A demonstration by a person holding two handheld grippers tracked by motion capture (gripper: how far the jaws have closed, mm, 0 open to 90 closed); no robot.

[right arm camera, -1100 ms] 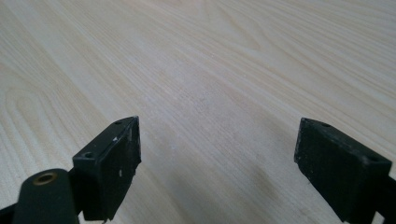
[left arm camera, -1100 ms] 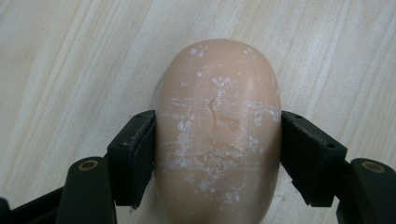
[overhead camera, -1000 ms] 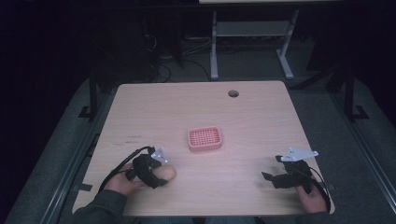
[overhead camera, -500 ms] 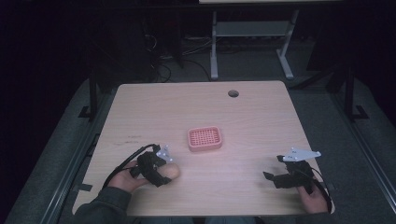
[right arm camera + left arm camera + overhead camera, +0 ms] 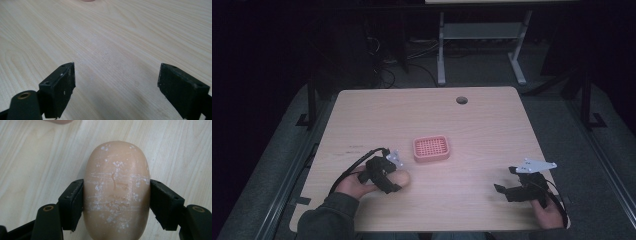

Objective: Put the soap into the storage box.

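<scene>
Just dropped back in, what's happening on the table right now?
A person works a gripper in each hand. The left gripper has its jaws closed on the sides of a peach-coloured bar of soap lying on the wooden table, just short of the pink soap dish. The right gripper sits open over bare wood, holding nothing.

Soap bar [image 5: 116,190] near end: cut off by bottom edge.
Soap dish [image 5: 88,0]: sliver, cut off beyond the table [image 5: 120,37].
</scene>
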